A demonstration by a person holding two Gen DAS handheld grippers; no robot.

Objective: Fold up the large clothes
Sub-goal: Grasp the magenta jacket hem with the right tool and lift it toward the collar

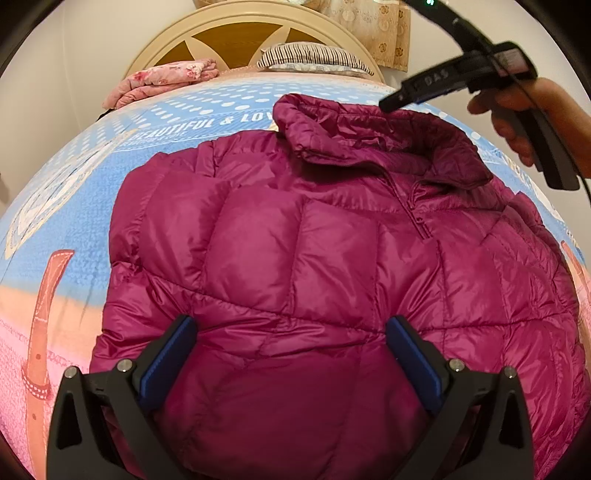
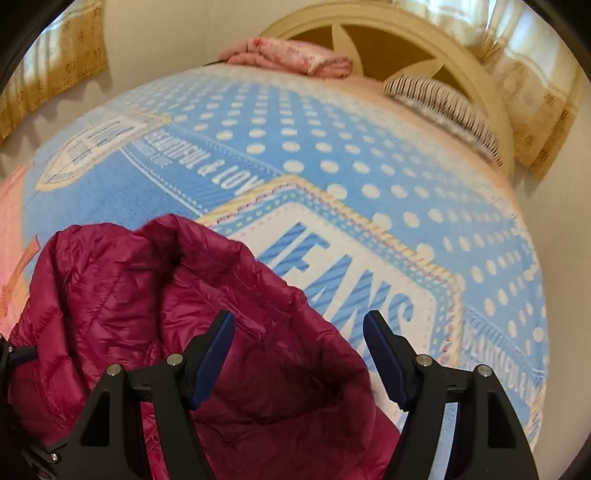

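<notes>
A: Blue dotted bed cover (image 1: 221, 122) under a magenta puffer jacket (image 1: 314, 258), lying flat, zipped, collar toward the headboard (image 1: 243, 33)

B: Both claws?

A: Left claw (image 1: 291, 332) released, low over the hem; right claw (image 2: 298, 332) released above the collar, nothing between its pads

B: I'd pinch shoulder and hem together, then fold one side inward evenly

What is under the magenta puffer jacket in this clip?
The puffer jacket lies spread on a blue dotted bedspread with printed lettering and a pink border. The bedspread shows all around it; whatever print or object sits directly beneath the jacket is covered and cannot be seen.
</notes>
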